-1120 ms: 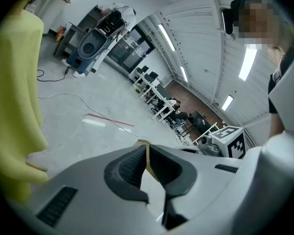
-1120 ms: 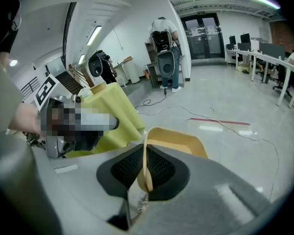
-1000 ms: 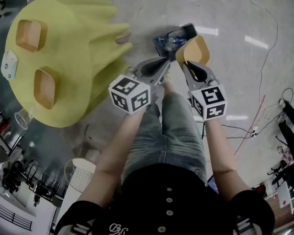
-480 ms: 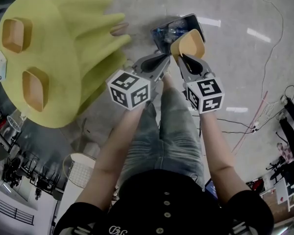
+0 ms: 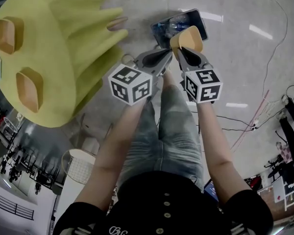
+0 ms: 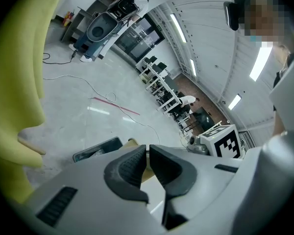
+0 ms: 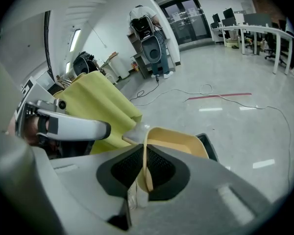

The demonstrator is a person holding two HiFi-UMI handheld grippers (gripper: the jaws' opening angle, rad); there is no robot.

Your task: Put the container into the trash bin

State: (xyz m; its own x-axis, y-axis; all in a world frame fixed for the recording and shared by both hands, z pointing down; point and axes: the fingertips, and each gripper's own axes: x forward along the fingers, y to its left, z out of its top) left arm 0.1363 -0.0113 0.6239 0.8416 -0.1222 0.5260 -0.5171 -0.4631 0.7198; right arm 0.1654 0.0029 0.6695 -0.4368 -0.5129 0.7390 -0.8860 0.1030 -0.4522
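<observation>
Left of the scene, worktop: a worktop (image 5: 63, 58) draped in yellow cloth fills this side. It carries two tan tubs (image 5: 7, 35) that neither set of tongs touches, and it is well apart from the drop.

Far floor, bin: the dark trash bin (image 5: 198, 14) stands on the floor just beyond both sets of tongs, with a clear liner inside. Its long axis runs from near-left to far-right.

Over the bin's near-right edge, container: the tan container (image 5: 186, 37) hangs off the floor and overlaps the bin mouth in the head view. It is tilted with its open side up.

Key relation: the bin lies straight ahead of and below the held container, so the drop looks to need only a little more reach to the far side. How much height is left cannot be told.

Right tongs: the right tongs (image 7: 144, 168) are pinched almost closed on the container's thin rim wall, one pad inside and one outside. This hand is the nearer one to the bin.

Left tongs: the left tongs (image 6: 148, 155) have their tips together and hold nothing. They sit just left of the container, pointing toward the bin.
</observation>
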